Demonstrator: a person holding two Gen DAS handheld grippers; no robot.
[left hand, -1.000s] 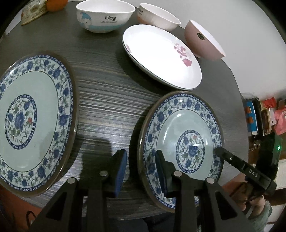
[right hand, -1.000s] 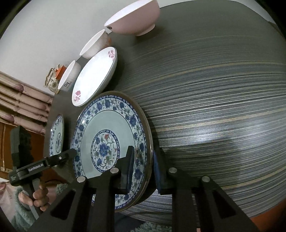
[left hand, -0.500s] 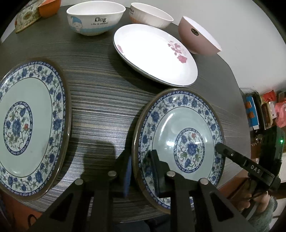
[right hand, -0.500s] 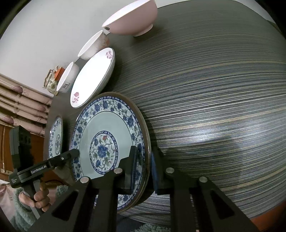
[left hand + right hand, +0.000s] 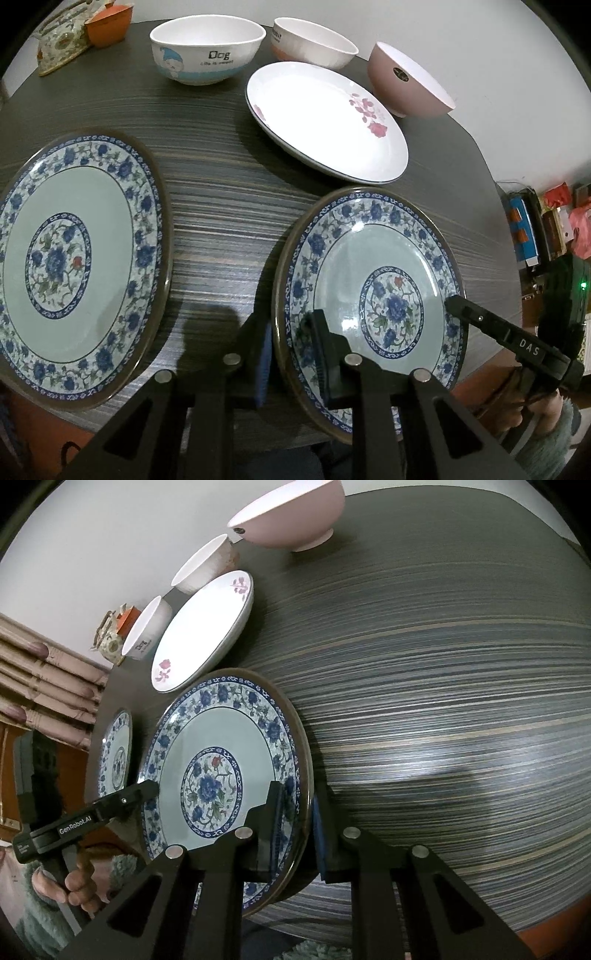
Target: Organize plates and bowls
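I read "Dog" on the white cartoon bowl (image 5: 207, 55), with a smaller line beneath it too fine to make out. "DAS" is printed on the right gripper (image 5: 529, 346). "GenRobot.AI" stands on the left gripper (image 5: 75, 823).

Two patterned plates lie near on the table (image 5: 229, 192), one left (image 5: 70, 258), one right (image 5: 369, 291). Behind them sits a flowered plate (image 5: 317, 114), and three bowls (image 5: 207, 51) stand farthest.

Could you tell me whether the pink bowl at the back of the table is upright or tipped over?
Upright. The pink bowl stands on its foot on the table, mouth up.
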